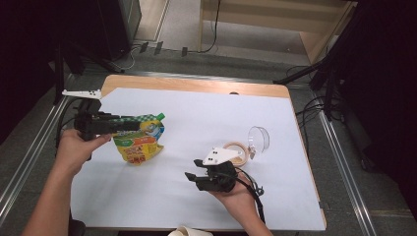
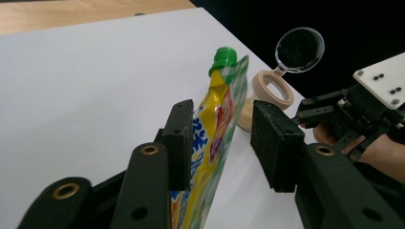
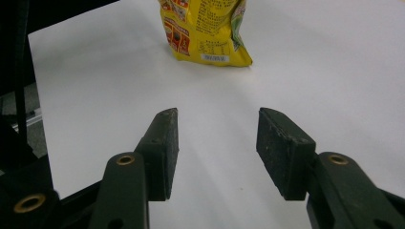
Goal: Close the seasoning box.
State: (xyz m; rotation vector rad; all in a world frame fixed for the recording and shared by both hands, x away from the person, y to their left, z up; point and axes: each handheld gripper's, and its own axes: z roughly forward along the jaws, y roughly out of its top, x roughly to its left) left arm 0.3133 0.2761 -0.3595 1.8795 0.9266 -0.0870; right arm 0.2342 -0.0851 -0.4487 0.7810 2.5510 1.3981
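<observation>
Two black jaws of the left gripper (image 2: 219, 143) stand partly apart around the yellow-and-green spouted snack pouch (image 2: 217, 138); one pad lies against its printed face, the other stands clear, so nothing is clamped. That pouch stands upright on the white counter (image 1: 196, 123), long axis vertical, green cap (image 2: 224, 57) on top, far from the camera. Across the counter the right gripper (image 1: 193, 177) hovers half open and empty, pointing at the pouch's base from well apart, so the left hand (image 1: 74, 147) is the nearer one.
</observation>
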